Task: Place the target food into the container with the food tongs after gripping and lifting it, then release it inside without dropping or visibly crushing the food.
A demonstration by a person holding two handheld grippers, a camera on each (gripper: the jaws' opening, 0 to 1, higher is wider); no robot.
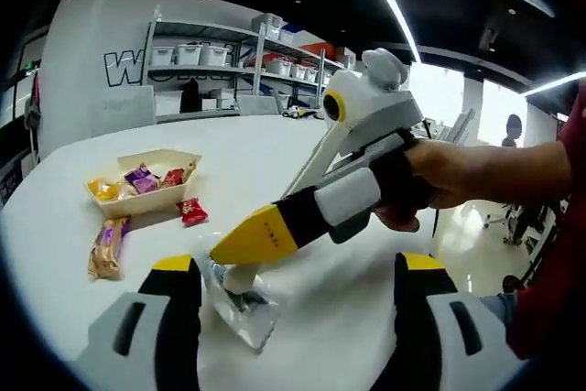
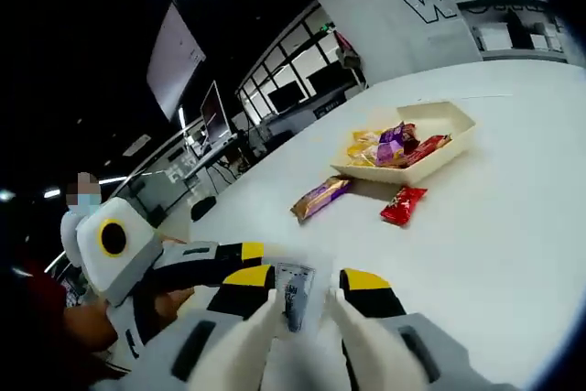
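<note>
**Clear packet pinched on the white table**

A cream tray (image 2: 453,139) of wrapped snacks is seen toward the far side of the white table (image 2: 513,244), with a gold-and-purple bar (image 2: 320,197) and a red packet (image 2: 403,204) lying just beside it. The right gripper (image 2: 298,304) is closed on a clear plastic packet (image 1: 240,310) resting on the table. The left gripper (image 1: 298,318) is held with its jaws apart around it.

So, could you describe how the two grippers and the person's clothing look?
The right gripper has a white and grey body, a black band, a yellow tip with small markings and pale tongs at its end. The left gripper has grey jaws with black slots and yellow-capped black tips. The person wears a dark red sleeve.
</note>
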